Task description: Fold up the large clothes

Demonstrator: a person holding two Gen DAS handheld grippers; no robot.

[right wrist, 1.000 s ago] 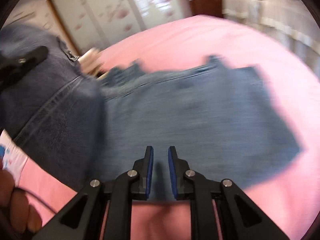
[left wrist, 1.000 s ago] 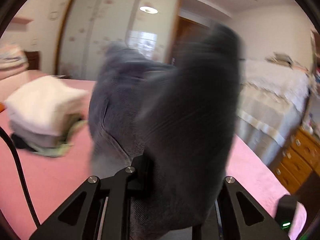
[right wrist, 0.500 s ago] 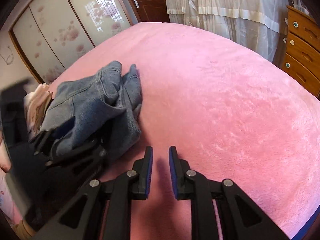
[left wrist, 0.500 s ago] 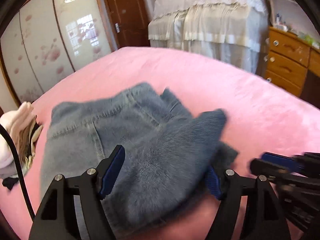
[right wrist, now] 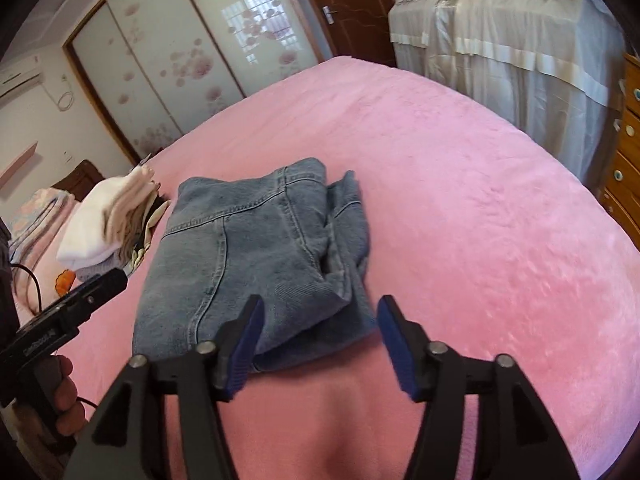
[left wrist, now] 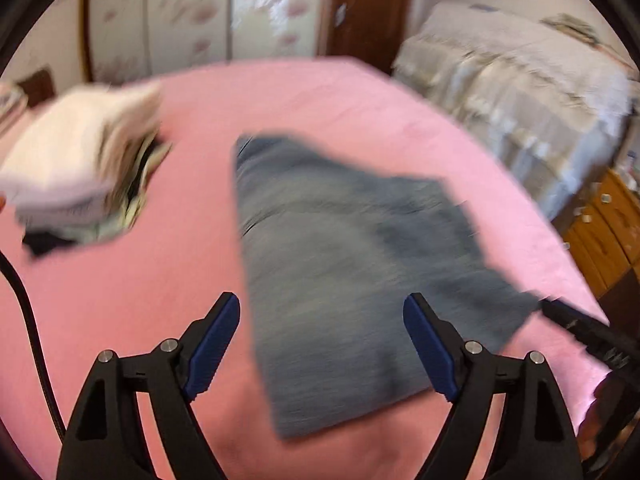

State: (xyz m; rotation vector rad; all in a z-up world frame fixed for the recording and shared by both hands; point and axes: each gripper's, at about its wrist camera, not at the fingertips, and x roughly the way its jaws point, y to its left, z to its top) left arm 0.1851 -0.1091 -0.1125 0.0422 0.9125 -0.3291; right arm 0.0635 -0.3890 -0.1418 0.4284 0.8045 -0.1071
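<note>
A pair of blue jeans (right wrist: 256, 256) lies folded into a thick bundle on the pink bed (right wrist: 480, 220). The left wrist view shows the same jeans (left wrist: 340, 260), blurred, lying flat ahead. My left gripper (left wrist: 322, 344) hangs above their near end, its jaws opening wide, pads clear of the cloth. My right gripper (right wrist: 318, 344) hovers over the bundle's near right corner, its jaws opening too, with nothing pressed between the blue pads. The left gripper (right wrist: 72, 304) shows at the left edge of the right wrist view, held by a hand.
A stack of folded white and beige clothes (right wrist: 112, 220) sits on the bed left of the jeans. A cream-draped bed (right wrist: 500, 40) stands beyond the pink bed on the right, with a wooden dresser (right wrist: 624, 152) beside it. Sliding wardrobe doors (right wrist: 180, 60) line the far wall.
The left gripper has let go of the raised jeans, which now lie folded on the bed, and it opened wide. The right gripper opened and drew back toward the bundle's near edge.
</note>
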